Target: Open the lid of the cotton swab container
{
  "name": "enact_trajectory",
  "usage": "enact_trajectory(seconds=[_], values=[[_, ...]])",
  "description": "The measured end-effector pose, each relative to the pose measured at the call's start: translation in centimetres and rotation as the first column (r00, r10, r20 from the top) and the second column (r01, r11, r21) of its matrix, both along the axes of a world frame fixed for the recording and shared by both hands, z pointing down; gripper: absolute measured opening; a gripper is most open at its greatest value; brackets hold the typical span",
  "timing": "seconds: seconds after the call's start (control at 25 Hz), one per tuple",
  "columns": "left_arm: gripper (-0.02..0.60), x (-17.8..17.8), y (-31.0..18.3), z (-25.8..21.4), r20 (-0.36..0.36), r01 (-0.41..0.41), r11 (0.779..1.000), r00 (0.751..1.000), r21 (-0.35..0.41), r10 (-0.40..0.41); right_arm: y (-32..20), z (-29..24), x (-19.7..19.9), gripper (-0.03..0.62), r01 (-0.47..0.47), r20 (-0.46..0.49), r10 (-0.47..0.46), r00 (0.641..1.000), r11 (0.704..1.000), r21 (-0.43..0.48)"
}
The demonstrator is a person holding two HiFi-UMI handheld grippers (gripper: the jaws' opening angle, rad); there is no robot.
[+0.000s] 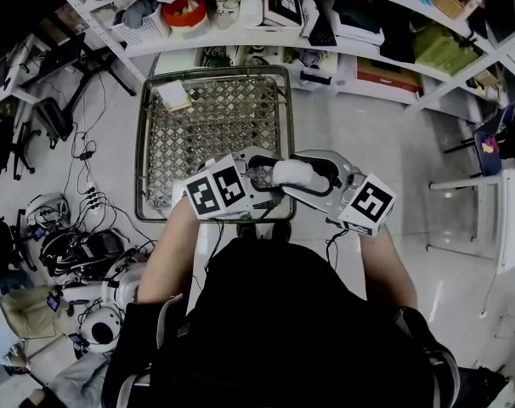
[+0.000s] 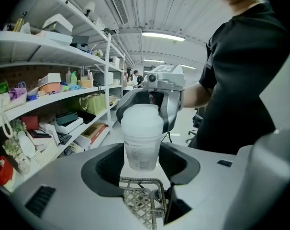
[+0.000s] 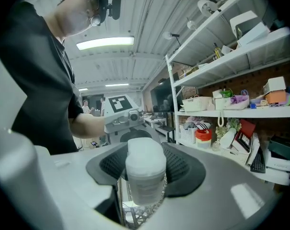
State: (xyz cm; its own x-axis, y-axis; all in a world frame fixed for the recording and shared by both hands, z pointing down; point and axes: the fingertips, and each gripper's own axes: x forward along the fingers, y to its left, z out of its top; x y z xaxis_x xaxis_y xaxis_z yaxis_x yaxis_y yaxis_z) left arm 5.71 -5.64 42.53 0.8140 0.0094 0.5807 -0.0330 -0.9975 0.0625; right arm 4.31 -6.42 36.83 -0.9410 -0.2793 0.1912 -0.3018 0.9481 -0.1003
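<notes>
Container: translucent white tub with a printed label and a frosted lid. The lid is on. The tub is roughly upright and held in the air, not resting on anything.

Left claw: jaws fairly wide apart and clamped on the lower body of the container, one dark pad on each side. The base sits deep between the jaws; the lid stands clear above them.

Right claw: comes in from the opposite side, facing the left claw. Jaws wide, with the lid between them. In the right gripper view both pads lie against the lid's sides, so I read this as a grip on the lid. From the left gripper view its two jaws flank the lid closely. The body below hangs free of this claw.

Head view: the two claws meet nose to nose in front of the person's chest, marker cubes turned outward. The container is mostly hidden between them.

Surroundings: a wire basket stands on the floor directly beneath the claws, with a small box in its far corner. Its mesh shows under the container in both gripper views. Shelves crowded with boxes and tubs run behind the basket. Cables lie on the floor at the person's left. Nothing stands between the claws and the container.
</notes>
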Motion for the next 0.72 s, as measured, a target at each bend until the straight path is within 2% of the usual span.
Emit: enact_trajectory(seconds=[0.08, 0.24, 0.36, 0.56, 0.72], values=[[0.229, -0.1, 0.0, 0.3, 0.007, 0.005, 1.0, 1.0, 0.013, -0.005, 0.1, -0.2, 0.1, 0.235, -0.005, 0.009, 0.005, 1.0, 1.0, 0.002], [0.236, 0.4, 0.2, 0.6, 0.004, 0.013, 1.0, 1.0, 0.021, -0.013, 0.6, -0.7, 0.1, 0.235, 0.0, 0.032, 0.0, 0.999, 1.0, 0.011], [0.236, 1.1, 0.7, 1.0, 0.001, 0.018, 1.0, 1.0, 0.025, -0.018, 0.9, -0.7, 0.1, 0.235, -0.007, 0.027, 0.006, 1.0, 1.0, 0.022], [0.214, 2.6, 1.4, 0.9, -0.047, 0.043, 0.999, 0.998, 0.015, -0.042, 1.4, -0.5, 0.4, 0.233, -0.015, 0.028, 0.014, 1.0, 1.0, 0.018], [0.206, 2.2, 2.2, 1.4, -0.017, 0.018, 1.0, 1.0, 0.002, -0.018, 2.2, 0.0, 0.4, 0.234, 0.001, 0.025, -0.001, 1.0, 1.0, 0.001]])
